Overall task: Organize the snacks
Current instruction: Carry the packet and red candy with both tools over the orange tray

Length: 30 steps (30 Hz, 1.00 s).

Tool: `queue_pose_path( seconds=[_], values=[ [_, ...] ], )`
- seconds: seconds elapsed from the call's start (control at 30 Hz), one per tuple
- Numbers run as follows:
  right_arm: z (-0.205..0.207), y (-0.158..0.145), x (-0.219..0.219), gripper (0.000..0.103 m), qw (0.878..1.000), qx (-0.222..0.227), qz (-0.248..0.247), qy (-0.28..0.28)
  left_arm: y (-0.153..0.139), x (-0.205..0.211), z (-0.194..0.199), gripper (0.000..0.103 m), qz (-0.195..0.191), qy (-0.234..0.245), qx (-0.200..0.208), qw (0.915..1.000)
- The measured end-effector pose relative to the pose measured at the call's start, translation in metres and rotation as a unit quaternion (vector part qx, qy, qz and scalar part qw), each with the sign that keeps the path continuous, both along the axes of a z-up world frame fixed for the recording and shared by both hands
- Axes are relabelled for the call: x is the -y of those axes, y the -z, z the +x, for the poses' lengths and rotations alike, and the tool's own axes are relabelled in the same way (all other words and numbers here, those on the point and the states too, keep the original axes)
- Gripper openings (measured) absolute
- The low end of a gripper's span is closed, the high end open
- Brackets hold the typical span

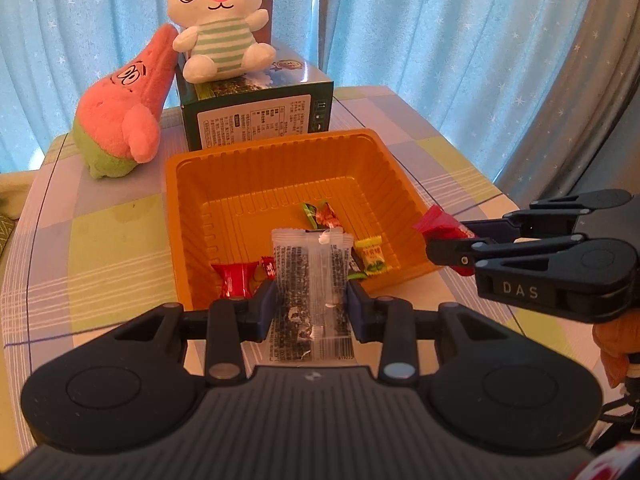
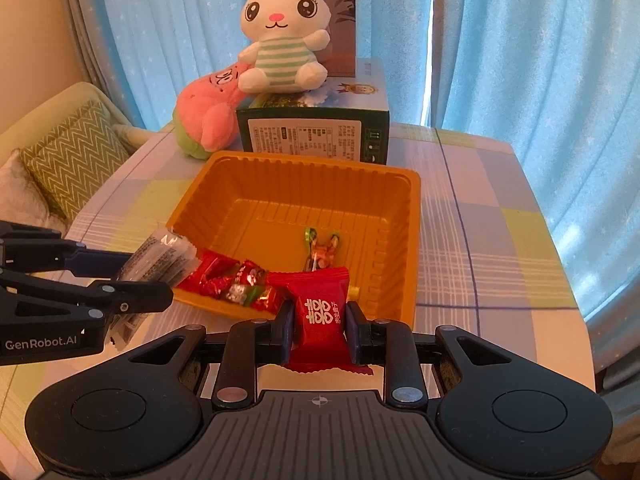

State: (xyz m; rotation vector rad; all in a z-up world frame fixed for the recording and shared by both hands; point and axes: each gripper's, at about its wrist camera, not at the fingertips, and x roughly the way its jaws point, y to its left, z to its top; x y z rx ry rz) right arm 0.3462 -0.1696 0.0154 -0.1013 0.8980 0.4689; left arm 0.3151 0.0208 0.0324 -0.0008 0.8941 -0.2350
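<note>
Left tongs (image 1: 312,300) clamped on clear snack packet (image 1: 310,280), packet upright between pads, at near rim of orange tray (image 1: 192,208)
Right tongs (image 2: 318,326) clamped on red snack packet (image 2: 318,312), at tray's near edge
Tray on checked bench (image 2: 480,240); inside: red-wrapped candies (image 2: 224,280), yellow-green candy (image 1: 370,258), green and orange candies (image 2: 320,250) near middle
Behind tray: green box (image 2: 316,132), white rabbit plush (image 2: 284,36) sitting on box, pink star plush (image 1: 124,108) leaning beside box
Blue curtain (image 1: 440,20) at back
</note>
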Motion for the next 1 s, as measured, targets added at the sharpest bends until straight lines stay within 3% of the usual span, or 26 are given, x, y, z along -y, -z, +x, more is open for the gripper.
queue_pose_path(
  seconds=[0.2, 0.5, 1.0],
  values=[
    [0.03, 0.004, -0.008, 0.027, 1.0, -0.011, -0.009, 0.003, 0.003, -0.013, 0.033, 0.034, -0.009, -0.017, -0.014, 0.9997],
    [0.068, 0.008, -0.018, 0.027, 0.999, -0.026, 0.018, 0.015, 0.012, -0.023, 0.072, 0.034, -0.011, -0.035, -0.023, 0.9991],
    [0.087, 0.027, -0.025, 0.027, 0.999, -0.041, 0.014, 0.03, 0.029, -0.03, 0.101, 0.034, -0.019, -0.048, -0.035, 0.9981]
  ],
)
